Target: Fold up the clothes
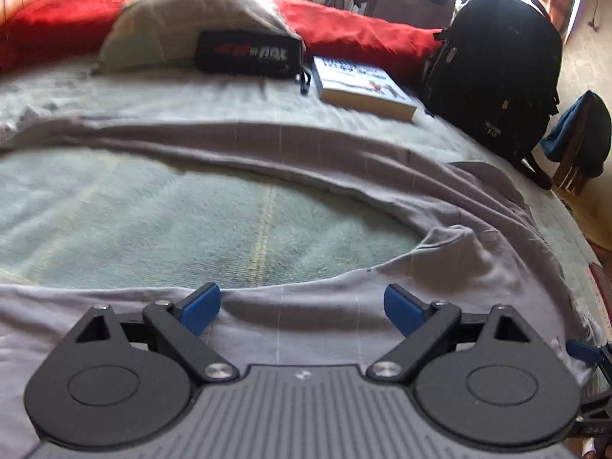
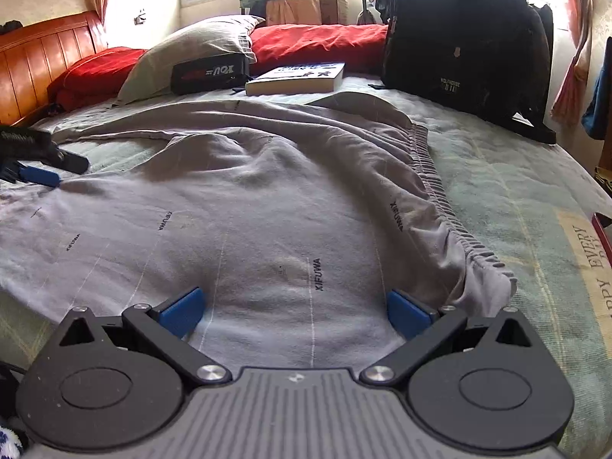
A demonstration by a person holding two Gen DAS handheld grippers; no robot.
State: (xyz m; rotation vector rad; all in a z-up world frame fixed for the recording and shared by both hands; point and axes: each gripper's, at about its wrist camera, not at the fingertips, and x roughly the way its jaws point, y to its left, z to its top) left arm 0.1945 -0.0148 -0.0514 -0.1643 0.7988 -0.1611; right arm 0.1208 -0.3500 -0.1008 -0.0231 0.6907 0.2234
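Two open claws, nothing gripped: your left gripper (image 1: pixel 302 311) hovers over one leg of the grey trousers (image 2: pixel 267 199), your right gripper (image 2: pixel 294 315) near their elastic waistband (image 2: pixel 440 195). They lie spread below the book (image 2: pixel 294 78); no fold looks made yet.

Book (image 1: pixel 363 84) cover blurred; trousers (image 2: pixel 267 199) cut off left.

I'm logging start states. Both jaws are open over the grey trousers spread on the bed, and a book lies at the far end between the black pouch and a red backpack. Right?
Not quite: the backpack is black, not red, as the right wrist view shows. The rest holds: left gripper and right gripper have jaws open over the grey trousers, and the book lies beside the black pouch.
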